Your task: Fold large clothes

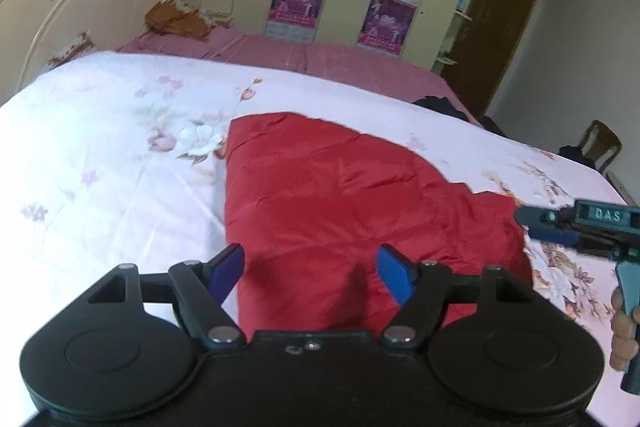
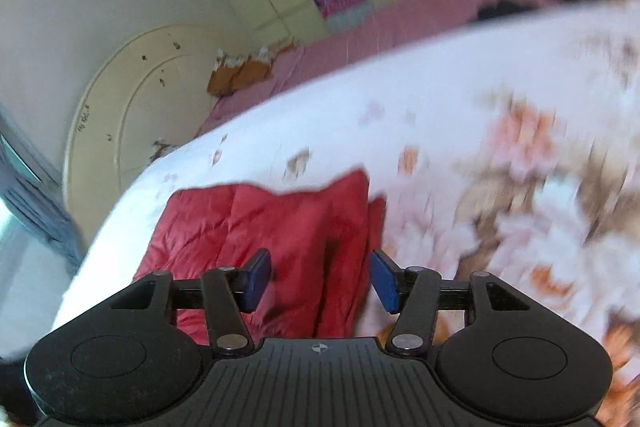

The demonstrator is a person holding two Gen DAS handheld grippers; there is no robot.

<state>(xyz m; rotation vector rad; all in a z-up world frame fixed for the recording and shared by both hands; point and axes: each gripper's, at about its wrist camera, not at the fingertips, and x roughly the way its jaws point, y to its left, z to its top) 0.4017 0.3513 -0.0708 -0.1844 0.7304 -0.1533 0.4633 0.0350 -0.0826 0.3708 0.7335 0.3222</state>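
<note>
One red quilted garment (image 1: 340,187), lying on the floral bedspread (image 1: 120,147), partly folded (sides seemingly turned in); further folds likely remain. Left gripper (image 1: 310,273): fingers apart, holding nothing. Right gripper (image 2: 320,277): fingers apart, hovering over the cloth's edge.

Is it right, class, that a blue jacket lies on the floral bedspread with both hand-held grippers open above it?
Not quite: the jacket is red, not blue, as the left wrist view shows. It does lie on the floral bedspread, with the left hand-held gripper and right hand-held gripper open above it.
</note>
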